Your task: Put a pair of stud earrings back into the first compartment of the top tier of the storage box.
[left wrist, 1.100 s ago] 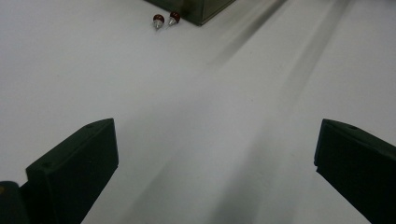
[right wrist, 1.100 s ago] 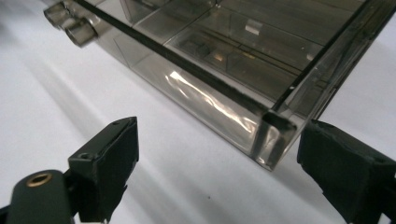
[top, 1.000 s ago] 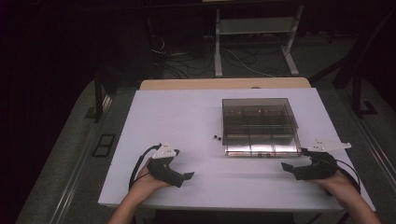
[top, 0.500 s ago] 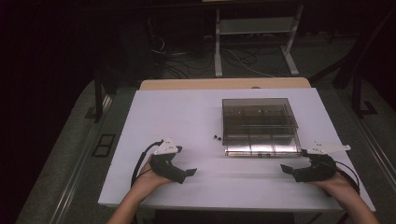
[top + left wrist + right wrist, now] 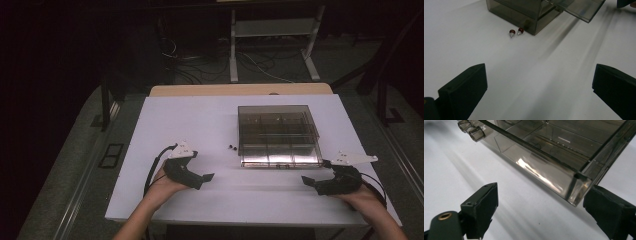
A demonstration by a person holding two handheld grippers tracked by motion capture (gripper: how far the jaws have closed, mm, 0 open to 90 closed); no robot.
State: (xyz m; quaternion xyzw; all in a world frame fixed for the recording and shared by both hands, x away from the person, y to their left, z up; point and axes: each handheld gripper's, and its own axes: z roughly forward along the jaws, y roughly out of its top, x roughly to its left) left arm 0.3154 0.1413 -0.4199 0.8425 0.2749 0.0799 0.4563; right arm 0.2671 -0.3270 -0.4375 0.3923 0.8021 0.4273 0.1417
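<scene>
On the white bench point(image 5: 200, 125), both the left claw point(image 5: 539, 95) and right claw point(image 5: 541, 212) stand spread, empty; the smoky plastic box point(image 5: 277, 135) looks stiff, light and slippery, best gripped by its near corner wall.

Dim room, white table point(image 5: 200, 120), grey floor point(image 5: 75, 165)

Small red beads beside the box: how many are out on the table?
2. Both red beads lie side by side on the white table, just off the smoky box's corner. More could be hidden inside the box.
</scene>
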